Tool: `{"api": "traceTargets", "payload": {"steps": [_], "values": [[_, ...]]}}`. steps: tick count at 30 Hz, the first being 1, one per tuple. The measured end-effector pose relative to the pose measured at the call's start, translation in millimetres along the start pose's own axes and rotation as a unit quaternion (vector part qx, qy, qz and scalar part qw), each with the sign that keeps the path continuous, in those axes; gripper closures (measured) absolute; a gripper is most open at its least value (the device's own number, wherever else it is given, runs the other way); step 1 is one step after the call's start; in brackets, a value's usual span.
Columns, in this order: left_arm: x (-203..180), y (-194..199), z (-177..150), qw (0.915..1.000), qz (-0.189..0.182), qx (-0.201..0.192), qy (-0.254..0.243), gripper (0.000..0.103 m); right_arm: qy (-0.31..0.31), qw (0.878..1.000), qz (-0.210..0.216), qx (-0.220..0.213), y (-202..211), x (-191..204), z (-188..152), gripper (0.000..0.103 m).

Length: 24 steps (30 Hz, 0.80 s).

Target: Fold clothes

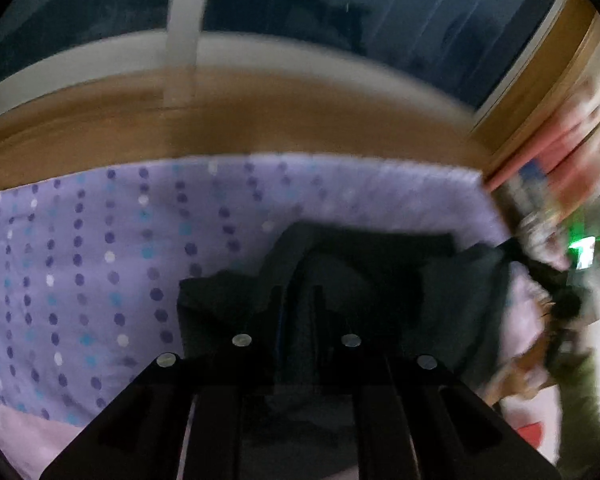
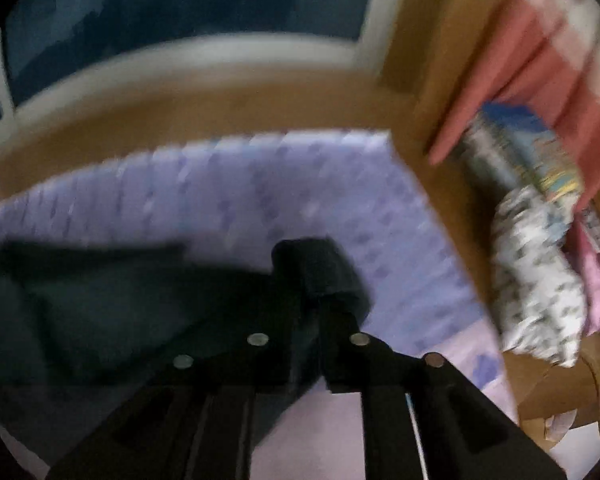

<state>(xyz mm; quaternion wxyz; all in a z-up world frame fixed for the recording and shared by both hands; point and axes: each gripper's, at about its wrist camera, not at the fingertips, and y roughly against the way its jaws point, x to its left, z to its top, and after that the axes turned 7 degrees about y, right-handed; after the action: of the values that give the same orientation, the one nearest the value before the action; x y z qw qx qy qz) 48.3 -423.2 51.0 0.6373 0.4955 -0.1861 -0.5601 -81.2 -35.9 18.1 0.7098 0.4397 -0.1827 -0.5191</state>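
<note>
Dark garment (image 1: 452, 280) being handled on a bed with a purple dotted bedsheet (image 1: 80, 264), both views blurred.

The left gripper (image 1: 308, 292) has its jaws drawn close together over the dark cloth, and seems to pinch a fold, though blur makes that unsure. The right gripper (image 2: 320, 280) looks closed at the garment's right edge; whether cloth sits between its fingers I cannot tell. The garment lies near the bed's far right corner, by the wooden frame (image 1: 260, 124).
</note>
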Motion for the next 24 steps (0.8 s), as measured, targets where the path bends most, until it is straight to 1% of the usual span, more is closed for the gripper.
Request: {"api": "traceTargets", "payload": {"steps": [1,2,3,4,5,6,8,9,10,12,13,14,16,19,21,24], "values": [[-5.5,-15.1,3.1,0.9998,0.019,0.008,-0.009,0.092,0.003,1.0,0.005,0.0,0.8,5.2,-2.7,0.073],[-10.7,-30.5,6.8,0.999,0.038,0.017,-0.014,0.089,0.004,1.0,0.009,-0.003,3.0,9.6,-4.9,0.064],[-15.9,-46.0,10.6,0.9978,0.058,0.026,-0.019,0.085,-0.002,1.0,0.013,-0.01,9.2,10.9,-6.0,0.058],[-21.1,-61.4,14.4,0.9961,0.078,0.036,-0.024,0.085,-0.015,1.0,0.017,-0.019,16.2,9.8,-7.2,0.056],[-25.1,-74.3,16.9,0.9944,0.093,0.043,-0.025,0.085,-0.033,0.999,0.023,-0.028,23.3,8.8,-9.1,0.05],[-25.0,-79.2,15.5,0.9943,0.097,0.043,-0.015,0.085,-0.062,0.997,0.032,-0.038,31.1,7.9,-13.0,0.042],[-24.0,-88.0,12.2,0.9939,0.101,0.042,0.009,0.085,-0.116,0.99,0.064,-0.05,42.7,8.7,-23.0,0.034],[-19.7,-88.0,8.3,0.9945,0.095,0.033,0.03,0.084,-0.136,0.986,0.081,-0.052,46.1,11.6,-28.4,0.034],[-13.4,-86.0,2.6,0.9949,0.083,0.018,0.055,0.083,-0.142,0.984,0.092,-0.049,46.1,18.9,-33.0,0.034],[0.3,-81.0,-11.5,0.9943,0.048,-0.003,0.095,0.079,-0.153,0.981,0.111,-0.043,46.1,33.6,-42.1,0.034],[6.7,-78.1,-18.5,0.9935,0.03,-0.01,0.109,0.079,-0.153,0.981,0.115,-0.041,46.0,40.9,-46.2,0.034],[10.6,-75.0,-22.8,0.9935,0.017,-0.013,0.112,0.077,-0.154,0.98,0.118,-0.039,45.3,46.7,-49.6,0.034],[21.0,-70.5,-29.4,0.9929,0.002,-0.01,0.119,0.076,-0.166,0.978,0.125,-0.028,40.7,50.5,-52.3,0.034],[25.2,-67.6,-31.8,0.9949,0.007,0.0,0.101,0.076,-0.184,0.974,0.134,-0.012,33.8,56.2,-56.4,0.034],[23.0,-60.8,-32.6,0.9973,0.015,0.001,0.072,0.076,-0.196,0.971,0.138,-0.003,29.9,59.1,-58.6,0.034],[18.6,-44.9,-27.7,0.9994,0.016,-0.005,0.029,0.076,-0.212,0.968,0.13,-0.005,31.5,53.9,-57.4,0.034]]}}
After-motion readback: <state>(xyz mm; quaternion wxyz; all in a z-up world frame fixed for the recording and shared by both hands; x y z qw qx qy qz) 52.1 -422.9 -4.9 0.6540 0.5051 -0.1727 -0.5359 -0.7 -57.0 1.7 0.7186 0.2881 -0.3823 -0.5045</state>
